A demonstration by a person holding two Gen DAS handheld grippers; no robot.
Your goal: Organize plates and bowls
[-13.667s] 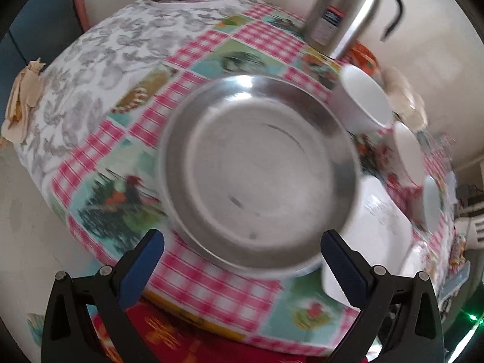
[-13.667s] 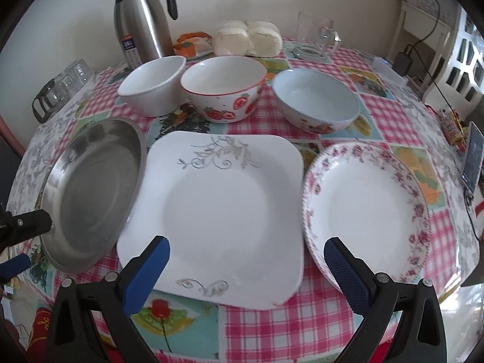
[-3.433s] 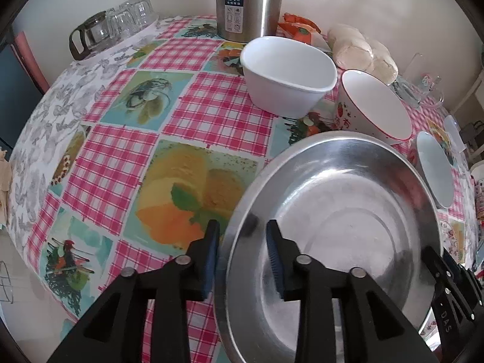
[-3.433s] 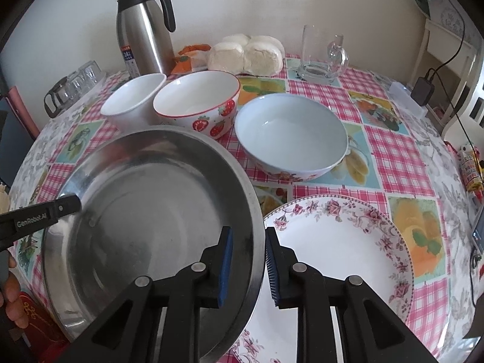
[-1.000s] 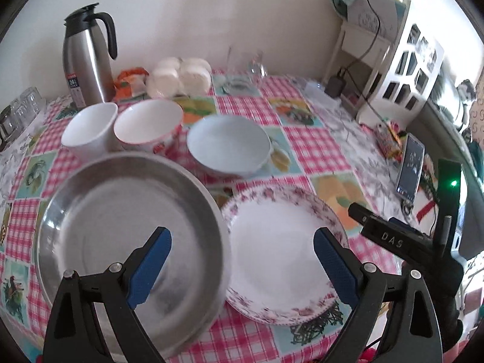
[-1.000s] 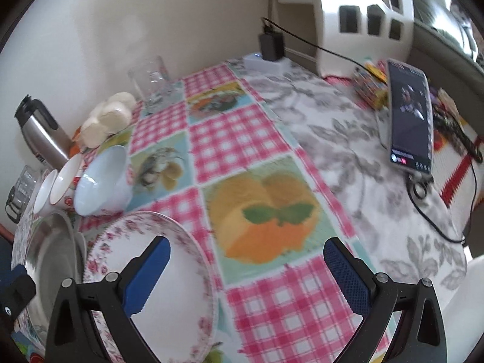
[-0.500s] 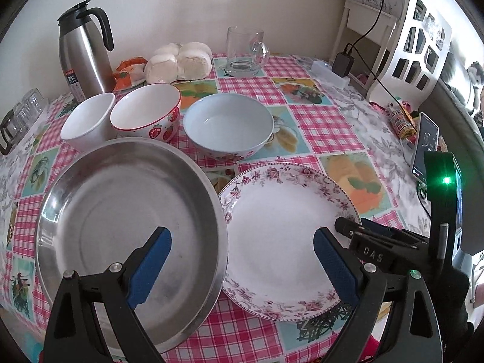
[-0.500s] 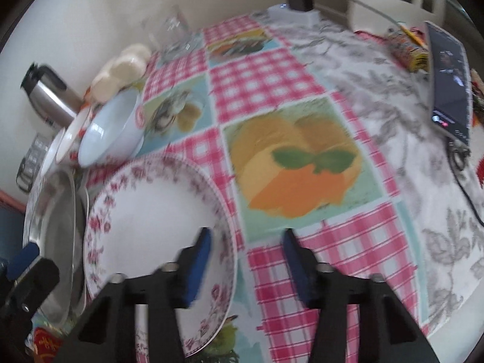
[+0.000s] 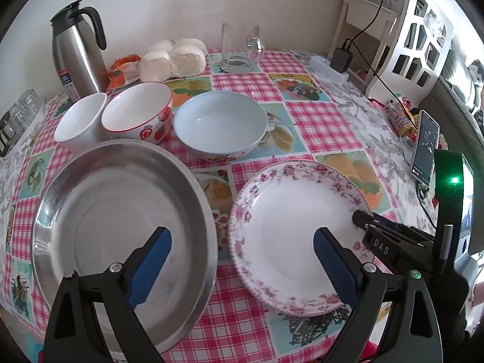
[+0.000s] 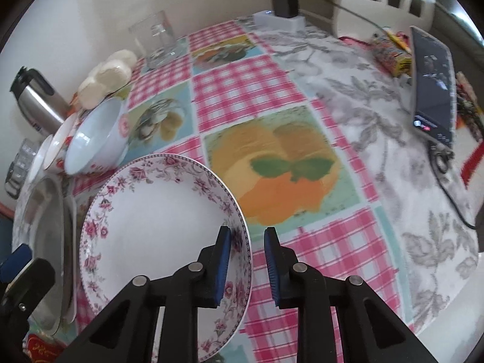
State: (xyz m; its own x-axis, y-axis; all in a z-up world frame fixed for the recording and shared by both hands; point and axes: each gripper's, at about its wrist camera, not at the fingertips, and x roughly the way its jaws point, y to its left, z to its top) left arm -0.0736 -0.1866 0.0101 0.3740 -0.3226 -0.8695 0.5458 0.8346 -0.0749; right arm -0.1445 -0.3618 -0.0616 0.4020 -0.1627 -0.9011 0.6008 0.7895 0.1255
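Floral plate (image 10: pixel 157 211) flat on table (image 9: pixel 317 118), near front edge, right of centre; steel pan (image 9: pixel 121 211) just beside it to the left, seemingly stacked on a white plate whose edge peeks out in right wrist view. Three bowls in a row behind: white (image 9: pixel 80 121), strawberry (image 9: pixel 137 112), pale blue (image 9: pixel 220 127), all toward table's back-left.

R gripper (image 10: pixel 246 242) astride plate's right rim: one finger over the inside, other outside over the cloth. Narrow gap, rim sits between pads; pinch not closed yet, from the look of it. Plate lies left of and ahead of R gripper, rim running roughly along the fingers, so a plain squeeze should catch it. In left wrist view R gripper's tips (image 9: pixel 363 220) sit at the same right rim.

L gripper (image 9: pixel 242 242) spread wide, empty, hovering over the gap between pan and plate, touching neither.

R hand clearly nearer and already lined up. Likely next: close on rim, lift, carry left onto the pan stack. Key relation: pan stack sits directly left of plate, so a leftward move across. Risk: glazed rim slipping from a one-edge pinch, plate tipping; L gripper close enough to steady far side if needed.
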